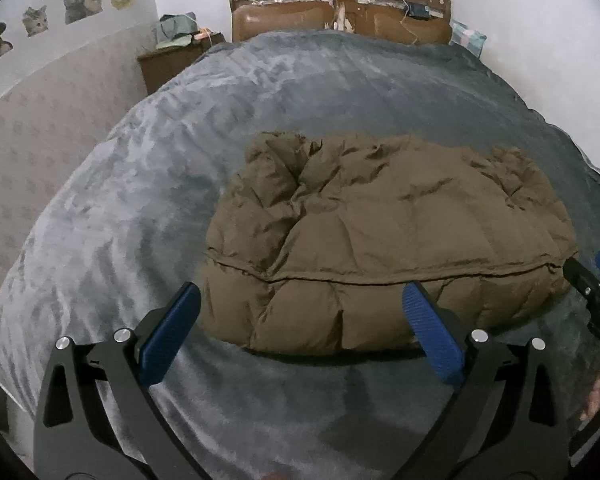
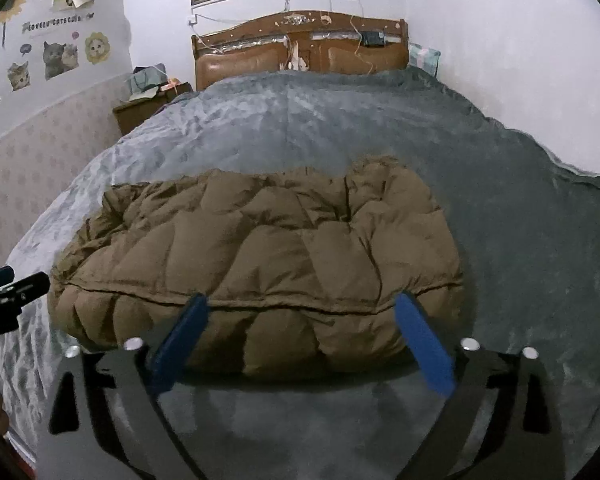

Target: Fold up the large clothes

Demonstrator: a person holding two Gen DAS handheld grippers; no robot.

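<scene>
Jacket (image 1: 384, 236), brown and puffy, lies folded in a thick bundle on the grey blanket (image 1: 140, 184) of the bed, just ahead of both sets of jaws. Left gripper (image 1: 300, 320) hangs with its jaws wide and nothing between them, its blue fingers (image 1: 432, 332) framing the near left part of the bundle's edge. Right gripper (image 2: 304, 328) is likewise spread wide and bare, framing the near right part. Beyond the bundle stands a wooden headboard (image 2: 300, 48), with a nightstand (image 1: 168, 60) off to the left.
</scene>
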